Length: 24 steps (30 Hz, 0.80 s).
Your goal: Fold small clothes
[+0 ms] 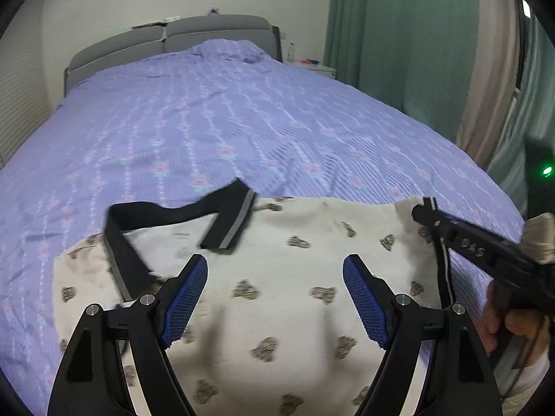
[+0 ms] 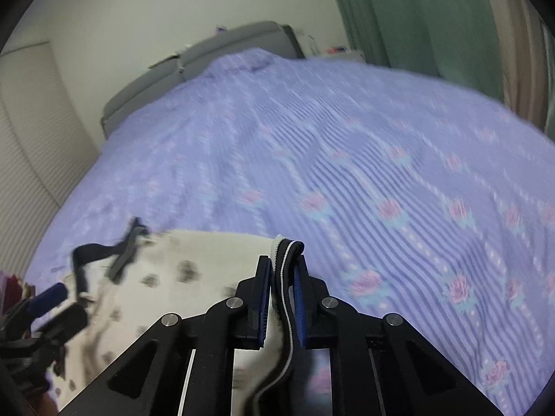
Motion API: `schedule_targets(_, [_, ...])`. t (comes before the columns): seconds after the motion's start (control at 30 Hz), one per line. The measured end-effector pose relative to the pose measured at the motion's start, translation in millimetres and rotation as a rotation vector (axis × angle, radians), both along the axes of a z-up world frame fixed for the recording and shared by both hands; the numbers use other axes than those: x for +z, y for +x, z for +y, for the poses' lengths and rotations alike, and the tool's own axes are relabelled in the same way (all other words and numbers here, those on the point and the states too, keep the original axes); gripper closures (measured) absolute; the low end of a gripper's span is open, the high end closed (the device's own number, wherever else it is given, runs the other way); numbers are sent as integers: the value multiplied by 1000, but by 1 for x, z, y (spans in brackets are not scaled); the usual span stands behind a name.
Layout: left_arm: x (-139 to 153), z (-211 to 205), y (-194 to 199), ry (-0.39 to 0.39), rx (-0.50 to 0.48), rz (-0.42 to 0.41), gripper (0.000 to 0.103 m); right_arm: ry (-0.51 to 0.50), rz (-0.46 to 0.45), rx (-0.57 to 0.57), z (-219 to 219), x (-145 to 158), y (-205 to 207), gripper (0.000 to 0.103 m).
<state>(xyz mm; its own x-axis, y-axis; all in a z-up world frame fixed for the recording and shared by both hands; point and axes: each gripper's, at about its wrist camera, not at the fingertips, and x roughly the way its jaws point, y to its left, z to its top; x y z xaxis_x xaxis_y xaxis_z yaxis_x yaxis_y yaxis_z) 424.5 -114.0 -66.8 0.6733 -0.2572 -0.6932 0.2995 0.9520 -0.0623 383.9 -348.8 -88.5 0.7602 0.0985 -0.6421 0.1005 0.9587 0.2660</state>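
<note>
Left wrist view: the left gripper (image 1: 275, 298) hovers with fingers spread wide, released, above the cream printed shorts (image 1: 277, 294) lying on the purple bedspread (image 1: 242, 121); right wrist view: the right gripper (image 2: 281, 298) is clenched on the shorts' black waistband (image 2: 289, 277), at the garment's right edge.

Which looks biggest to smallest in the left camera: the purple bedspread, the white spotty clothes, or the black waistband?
1. purple bedspread
2. white spotty clothes, though nearness to the camera enlarges them
3. black waistband
</note>
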Motion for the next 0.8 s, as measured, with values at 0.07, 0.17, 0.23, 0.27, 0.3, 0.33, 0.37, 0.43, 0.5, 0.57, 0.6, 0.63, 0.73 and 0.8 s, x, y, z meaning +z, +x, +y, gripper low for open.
schedule_targets(0.07, [3,13,-3,-3,20,-13,22,-26,-10,49,22,14,3,89])
schedule_targets(0.17, [4,34,-8,-2,53,-21,22,-71,-4,145,64,22,13,89])
schedule_targets(0.23, [3,49,-10,2,74,-17,22,-92,24,189,86,16,22,89])
schedule_targets(0.27, [2,54,-11,5,82,-16,22,-92,37,209,95,12,25,89])
schedule_targets(0.3, [0,61,-11,12,91,-15,22,-88,52,233,105,7,29,89])
schedule_targets(0.33, [-2,66,-12,18,99,-12,22,-84,65,245,113,2,32,89])
schedule_targets(0.37, [-3,72,-13,23,107,-10,22,-79,74,258,120,-2,31,88])
schedule_targets(0.43, [-4,81,-14,23,116,-9,22,-70,90,287,129,-8,26,60])
schedule_targets(0.5, [-2,88,-17,17,115,-16,22,-76,52,296,134,-1,13,51])
schedule_targets(0.57, [-2,90,-19,21,95,-32,22,-100,14,293,133,11,-5,51])
schedule_targets(0.6, [-2,89,-19,25,82,-40,22,-111,-13,268,128,19,-20,51])
schedule_targets(0.63, [-2,87,-19,27,63,-47,22,-118,-26,247,124,22,-29,48])
schedule_targets(0.73, [-1,76,-15,27,-8,-54,22,-147,-36,165,103,24,-66,43])
schedule_targets(0.8, [-3,63,-9,5,-70,-43,22,-155,-17,124,89,17,-82,43])
